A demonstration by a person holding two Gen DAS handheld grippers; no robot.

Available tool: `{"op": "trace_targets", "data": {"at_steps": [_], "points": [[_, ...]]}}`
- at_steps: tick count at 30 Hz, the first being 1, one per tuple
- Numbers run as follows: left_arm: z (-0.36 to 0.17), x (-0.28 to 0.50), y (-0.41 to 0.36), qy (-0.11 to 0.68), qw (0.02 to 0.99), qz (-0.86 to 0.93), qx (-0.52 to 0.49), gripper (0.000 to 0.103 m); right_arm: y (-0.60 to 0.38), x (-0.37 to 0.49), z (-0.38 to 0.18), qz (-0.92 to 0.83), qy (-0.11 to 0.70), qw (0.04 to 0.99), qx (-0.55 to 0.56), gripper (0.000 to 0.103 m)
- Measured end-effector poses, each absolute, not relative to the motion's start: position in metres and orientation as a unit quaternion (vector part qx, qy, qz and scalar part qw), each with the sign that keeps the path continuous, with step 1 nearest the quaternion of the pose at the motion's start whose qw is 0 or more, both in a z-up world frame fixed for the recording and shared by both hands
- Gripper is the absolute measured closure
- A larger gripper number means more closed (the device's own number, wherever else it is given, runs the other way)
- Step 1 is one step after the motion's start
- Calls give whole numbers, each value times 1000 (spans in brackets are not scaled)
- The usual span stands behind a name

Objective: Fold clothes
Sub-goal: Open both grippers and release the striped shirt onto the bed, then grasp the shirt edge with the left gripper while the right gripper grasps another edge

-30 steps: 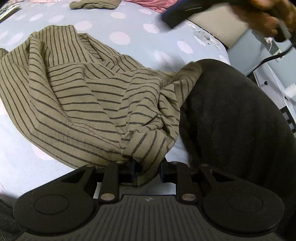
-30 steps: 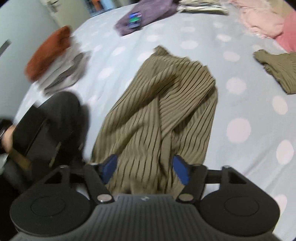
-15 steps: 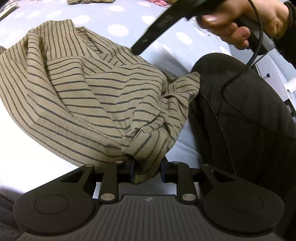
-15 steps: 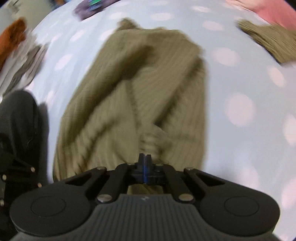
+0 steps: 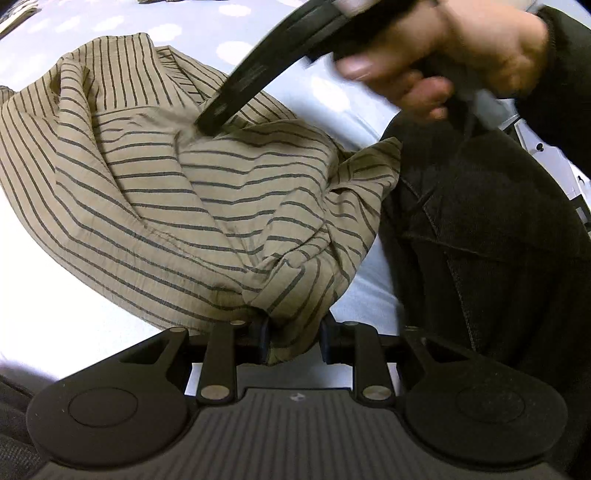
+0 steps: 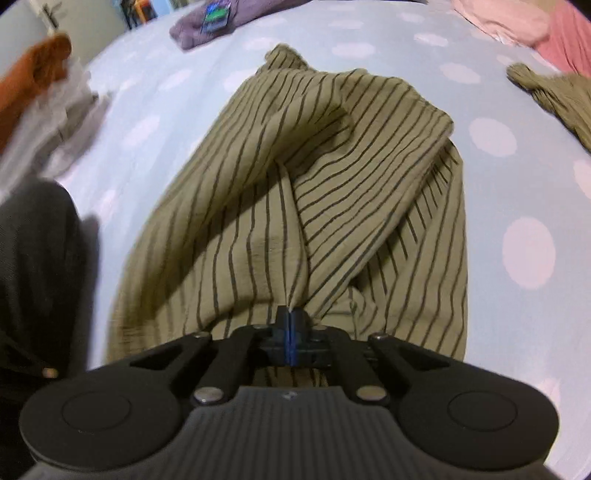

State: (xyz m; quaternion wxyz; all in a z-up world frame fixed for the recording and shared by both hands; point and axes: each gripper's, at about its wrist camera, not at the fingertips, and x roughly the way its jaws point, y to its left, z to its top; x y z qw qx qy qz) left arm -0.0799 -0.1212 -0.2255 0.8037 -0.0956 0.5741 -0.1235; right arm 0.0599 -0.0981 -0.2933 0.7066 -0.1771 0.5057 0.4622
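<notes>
The fingers [image 5: 263,334] of the left gripper [image 5: 293,338] are clamped on a bunched corner of the striped olive garment [image 5: 177,192], the cloth squeezed between the two black pads and spilling out below them. The right gripper [image 6: 291,332] has its blue-faced pads pressed tight together, and a thin ridge of the same garment's fabric rises straight out of the seam between them, so it looks pinched there, though only a sliver of cloth is caught. Seen from the left wrist, that right gripper [image 5: 210,123] comes in from above, held in the person's right hand [image 5: 461,62], its dark tip down on the upper middle of the garment. The garment itself lies crumpled on the pale blue bedsheet with white dots [image 6: 528,251], heaped in loose folds with one layer turned over another. Just beside the garment, at its edge nearest the person, sits a knee in black trousers [image 5: 498,221], and one flap of the striped cloth touches it. Farther out from the garment, across the sheet, lie other clothes: an olive ribbed piece [image 6: 554,96], pink items [image 6: 517,22], a purple garment [image 6: 236,18] with a bright tag on it, and an orange and grey pile [image 6: 48,96], all well apart from the striped one.
</notes>
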Motion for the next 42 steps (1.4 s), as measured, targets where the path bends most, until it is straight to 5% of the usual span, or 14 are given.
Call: {"op": "trace_targets", "data": {"at_steps": [8,14,17,19,21,28,30,35,38,42], "points": [[-226,-80,-119,576,799,-140,-99,81,-185,71,-274,395,551,729,-98,102],[-225,-79,-128,598,784,-155,-67,78,-166,51,-302,388,571,698,-192,102],[-222,-78,-125,597,784,-156,-70,78,-167,56,-294,389,562,706,-184,94],[-222,-77,-123,600,781,-155,-75,78,-173,56,-284,393,551,712,-188,75],[-223,-77,-125,602,780,-154,-75,77,-178,57,-274,394,539,720,-189,67],[-203,-85,-107,593,777,-173,-122,68,-166,35,-265,494,506,689,-160,67],[-194,-90,-97,584,779,-181,-137,60,-153,22,-281,504,525,658,-193,68],[-175,-102,-57,573,791,-153,-152,60,-149,-3,-321,460,593,568,-338,68],[-170,-102,-21,560,802,-116,-172,60,-161,-2,-304,468,594,562,-335,67],[-165,-89,34,534,818,-68,-202,56,-174,31,-275,484,584,596,-263,55]]}}
